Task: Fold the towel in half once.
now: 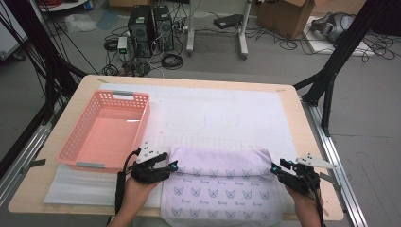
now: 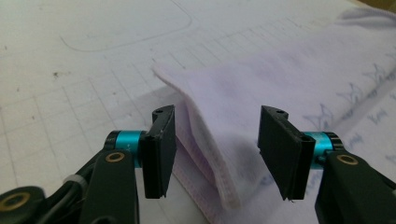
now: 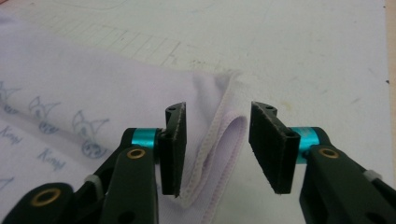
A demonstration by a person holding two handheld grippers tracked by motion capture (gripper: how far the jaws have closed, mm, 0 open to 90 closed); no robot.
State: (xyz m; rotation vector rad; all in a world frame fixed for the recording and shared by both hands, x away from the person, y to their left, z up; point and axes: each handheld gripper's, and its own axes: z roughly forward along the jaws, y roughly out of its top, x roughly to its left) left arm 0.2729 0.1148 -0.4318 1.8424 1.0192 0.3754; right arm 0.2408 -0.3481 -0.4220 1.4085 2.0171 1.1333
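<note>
Both grippers' jaws wide apart astride the folded hem of the pale lilac printed cloth [image 1: 220, 182], left gripper [image 1: 171, 166] and right gripper [image 1: 275, 169] at opposite ends, near the bench [image 1: 302, 118] edge.

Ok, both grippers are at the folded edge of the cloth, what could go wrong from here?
1. The left gripper is open around several hemmed layers of the cloth; closing could catch only some, so the fold may slip apart.
2. The right gripper is open at the opposite folded corner; uneven grips could skew the fold.
3. The cloth hangs over the table near edge, so it might slide off.
</note>
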